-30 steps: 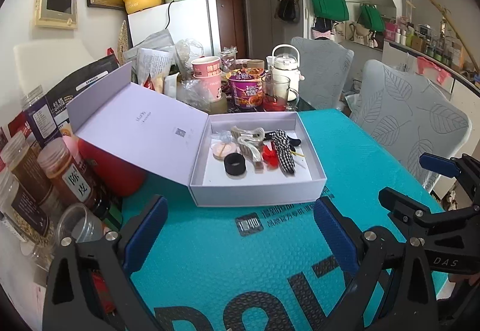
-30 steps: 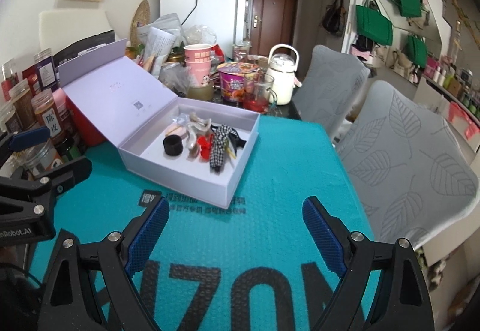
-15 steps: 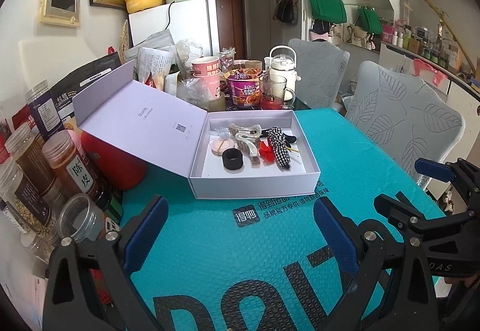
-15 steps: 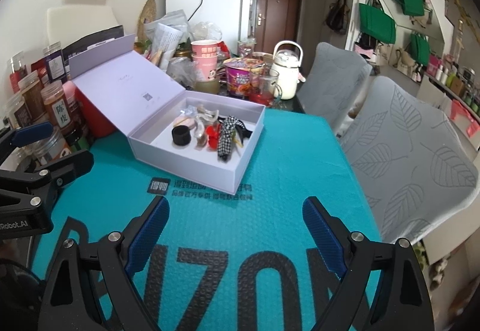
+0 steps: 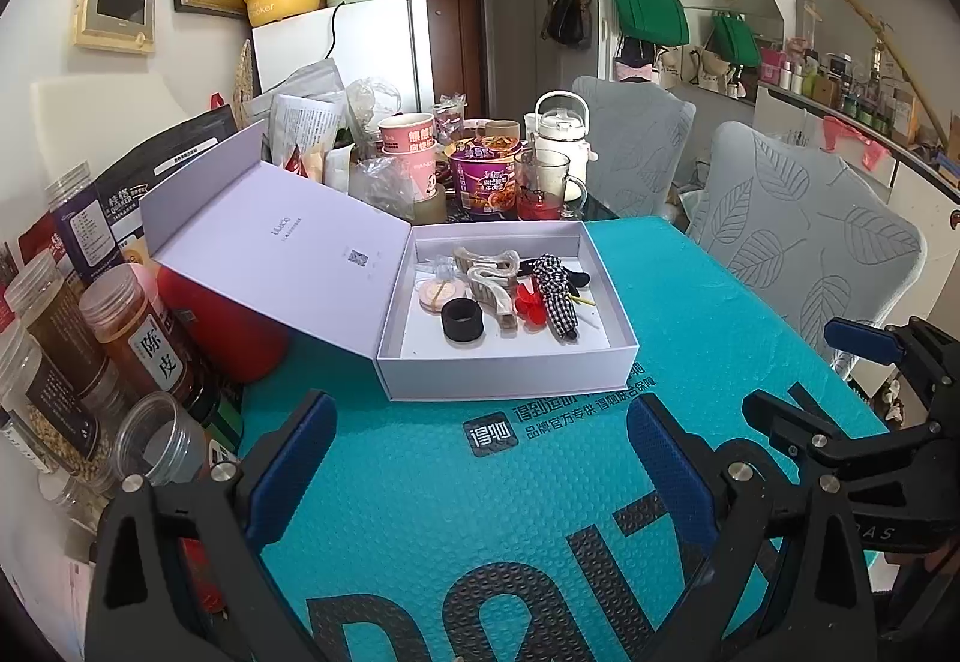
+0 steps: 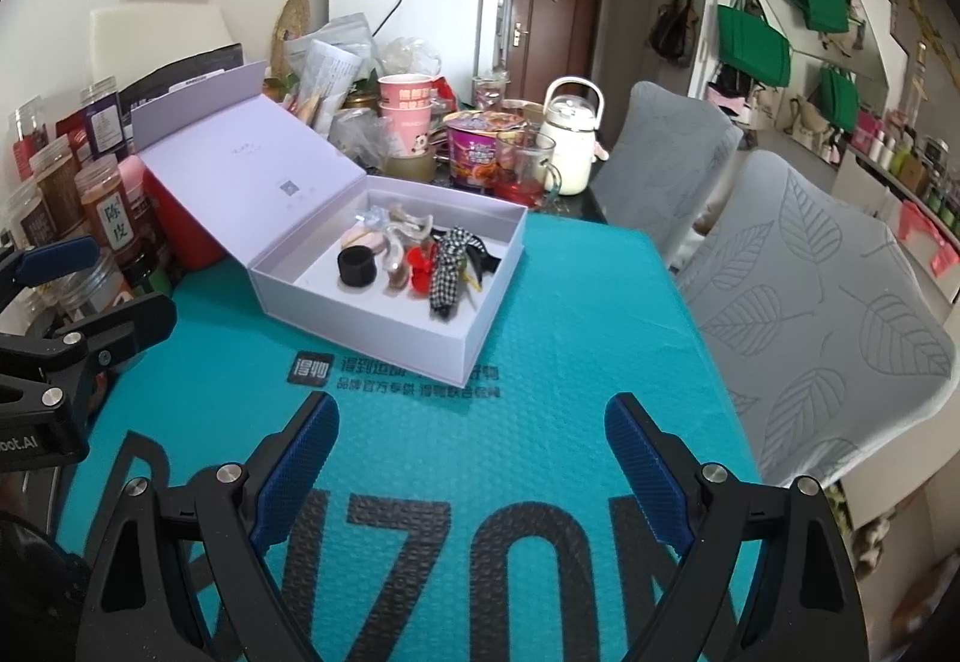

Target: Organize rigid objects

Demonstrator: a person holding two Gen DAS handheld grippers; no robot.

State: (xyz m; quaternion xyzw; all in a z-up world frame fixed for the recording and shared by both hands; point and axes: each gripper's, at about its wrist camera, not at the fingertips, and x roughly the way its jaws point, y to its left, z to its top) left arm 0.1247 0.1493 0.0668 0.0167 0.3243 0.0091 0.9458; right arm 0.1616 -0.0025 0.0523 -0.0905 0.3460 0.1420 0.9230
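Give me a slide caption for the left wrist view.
Open left gripper faces an open lavender box of hair accessories on a teal mat.

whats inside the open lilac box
In the lilac box: a black ring, a beige claw clip, a red clip, a checkered bow and a round pink piece. Whatever lies under that pile is hidden.

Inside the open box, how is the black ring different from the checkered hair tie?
The black ring is plain black; the checkered hair tie has a black-and-white check pattern. The black ring is short and round, while the checkered hair tie is long and stretched out. The black ring sits toward the left of the box; the checkered hair tie lies toward the right. Both rest on the box floor, and neither open gripper touches them.
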